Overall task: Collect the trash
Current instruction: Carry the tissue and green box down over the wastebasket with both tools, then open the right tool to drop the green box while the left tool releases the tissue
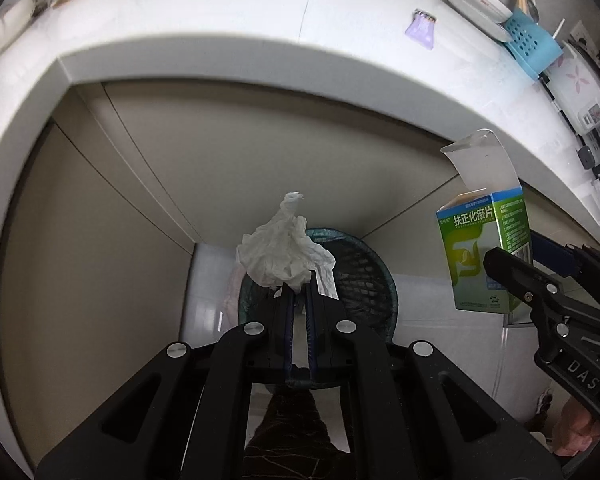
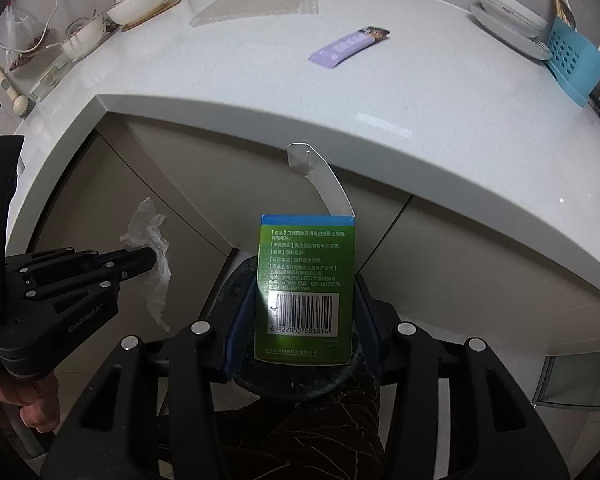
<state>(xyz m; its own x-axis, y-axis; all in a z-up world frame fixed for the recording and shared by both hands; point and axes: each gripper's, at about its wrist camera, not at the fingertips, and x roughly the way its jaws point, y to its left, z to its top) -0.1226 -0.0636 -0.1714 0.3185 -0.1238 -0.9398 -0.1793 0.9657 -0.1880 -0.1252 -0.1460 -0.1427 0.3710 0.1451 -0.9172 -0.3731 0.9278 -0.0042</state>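
Note:
My left gripper (image 1: pixel 300 288) is shut on a crumpled white tissue (image 1: pixel 284 252) and holds it above a dark mesh trash bin (image 1: pixel 364 276) on the floor. The tissue also shows in the right wrist view (image 2: pixel 152 236), held by the left gripper (image 2: pixel 150 258). My right gripper (image 2: pixel 306 292) is shut on a green medicine box (image 2: pixel 306 284) with its top flap open, held over the bin (image 2: pixel 244 280). The box also shows in the left wrist view (image 1: pixel 484 252), with the right gripper (image 1: pixel 512 268) on it. A purple wrapper (image 2: pixel 348 46) lies on the white counter (image 2: pixel 260 80).
The counter edge (image 1: pixel 220 56) overhangs beige cabinet doors (image 1: pixel 100 240) behind the bin. On the counter stand stacked plates (image 2: pixel 512 20), a blue utensil holder (image 2: pixel 572 56), bowls (image 2: pixel 140 4) and a clear sheet (image 2: pixel 260 0). A rice cooker (image 1: pixel 580 84) stands at the right.

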